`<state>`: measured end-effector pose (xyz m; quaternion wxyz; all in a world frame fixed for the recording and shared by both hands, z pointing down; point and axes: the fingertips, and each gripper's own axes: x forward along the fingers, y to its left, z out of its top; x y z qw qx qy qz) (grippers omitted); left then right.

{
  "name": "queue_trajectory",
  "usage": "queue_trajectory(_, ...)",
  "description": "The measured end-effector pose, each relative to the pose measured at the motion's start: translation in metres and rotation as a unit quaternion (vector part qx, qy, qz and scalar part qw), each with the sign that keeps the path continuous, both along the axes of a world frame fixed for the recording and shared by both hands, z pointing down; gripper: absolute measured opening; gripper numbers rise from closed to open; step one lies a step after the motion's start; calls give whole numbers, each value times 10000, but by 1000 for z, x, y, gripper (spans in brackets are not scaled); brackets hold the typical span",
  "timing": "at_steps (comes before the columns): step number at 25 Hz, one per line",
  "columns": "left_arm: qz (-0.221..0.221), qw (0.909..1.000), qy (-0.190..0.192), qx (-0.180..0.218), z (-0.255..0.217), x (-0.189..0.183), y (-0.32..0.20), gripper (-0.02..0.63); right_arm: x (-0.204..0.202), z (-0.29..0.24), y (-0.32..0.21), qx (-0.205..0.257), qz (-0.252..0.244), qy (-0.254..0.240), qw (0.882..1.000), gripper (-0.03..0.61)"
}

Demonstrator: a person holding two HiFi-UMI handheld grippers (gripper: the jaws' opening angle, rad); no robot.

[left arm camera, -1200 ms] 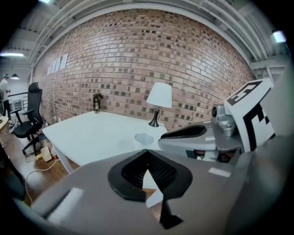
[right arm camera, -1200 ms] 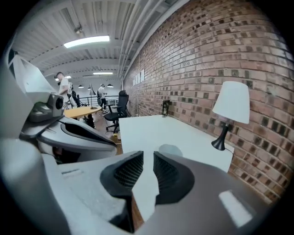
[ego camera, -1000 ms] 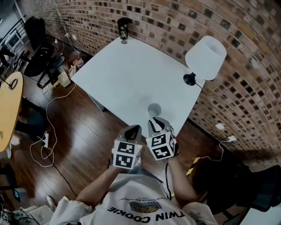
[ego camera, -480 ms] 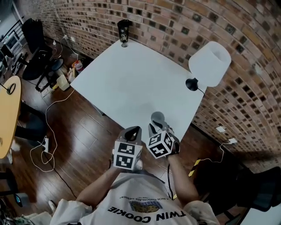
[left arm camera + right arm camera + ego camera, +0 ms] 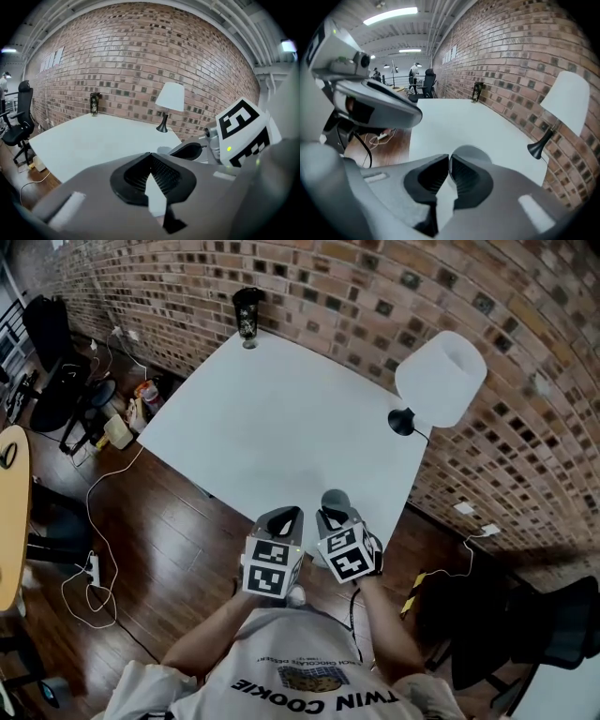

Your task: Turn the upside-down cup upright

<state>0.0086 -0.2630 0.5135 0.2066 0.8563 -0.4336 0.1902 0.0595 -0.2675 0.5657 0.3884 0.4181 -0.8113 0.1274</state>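
Observation:
A grey cup (image 5: 335, 500) stands with its flat base upward near the front edge of the white table (image 5: 272, 418). In the right gripper view the cup (image 5: 472, 154) sits just beyond the jaw tips. My right gripper (image 5: 329, 515) hovers right behind it. Its jaws (image 5: 449, 157) are closing, tips almost meeting, with nothing between them. My left gripper (image 5: 284, 515) is held beside it at the table's front edge. It is shut (image 5: 151, 155) and holds nothing. The right gripper's marker cube (image 5: 243, 133) fills the right side of the left gripper view.
A lamp with a white shade (image 5: 441, 376) and black base (image 5: 402, 422) stands at the table's right edge. A dark bottle (image 5: 247, 313) is on the far corner. A brick wall runs behind. Wooden floor with cables (image 5: 94, 549) and black chairs (image 5: 52, 362) lies left.
My right gripper has dropped toward the cup and now sits right behind it, with its jaws narrower. The left gripper keeps its spot beside it.

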Motion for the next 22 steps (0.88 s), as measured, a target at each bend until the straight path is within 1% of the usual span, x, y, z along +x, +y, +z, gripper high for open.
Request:
queue_trajectory(2, 71, 10000, 13, -6, 0, 2, -2, 6, 1, -6, -3, -62, 307, -669, 9973, 25)
queue_trajectory(3, 96, 10000, 19, -8, 0, 4, -4, 6, 2, -10, -5, -108, 480, -1053, 9932, 25)
queue_trajectory(4, 114, 9999, 27, -11, 1, 4, -5, 6, 3, -14, -7, -157, 656, -1462, 9870, 25)
queue_trajectory(5, 129, 9999, 31, -15, 1, 5, -7, 6, 5, -18, -9, -214, 840, -1903, 9779, 25)
queue_trajectory(6, 143, 9999, 31, -18, 1, 5, -8, 6, 7, -21, -11, -287, 1038, -2378, 9653, 25)
queue_trajectory(7, 157, 9999, 27, -21, 1, 6, -9, 6, 11, -24, -12, -378, 1252, -2876, 9488, 25)
queue_trajectory(9, 188, 9998, 15, -34, 2, 8, -10, 6, 19, -24, -15, -580, 1687, -3816, 9069, 25)
queue_trajectory(10, 206, 9998, 13, -39, 2, 9, -10, 6, 24, -22, -16, -659, 1876, -4179, 8865, 25)
queue_trajectory(11, 222, 9997, 15, -43, 2, 9, -11, 6, 28, -19, -17, -706, 2028, -4441, 8698, 25)
queue_trajectory(12, 235, 9997, 20, -45, 2, 10, -11, 6, 31, -15, -17, -715, 2144, -4611, 8581, 25)
queue_trajectory(13, 243, 9997, 25, -45, 2, 10, -12, 6, 34, -12, -17, -701, 2233, -4717, 8501, 25)
queue_trajectory(17, 240, 9997, 19, -50, 1, 9, -15, 6, 40, 0, -17, -709, 2554, -5029, 8227, 26)
queue_trajectory(18, 239, 9997, 16, -55, 1, 8, -15, 6, 42, 3, -16, -715, 2636, -5054, 8185, 26)
queue_trajectory(19, 238, 9997, 14, -61, 2, 8, -15, 6, 43, 6, -16, -712, 2706, -5043, 8170, 26)
queue_trajectory(22, 219, 9997, 19, -65, 3, 6, -16, 6, 47, 11, -15, -662, 2842, -4929, 8197, 28)
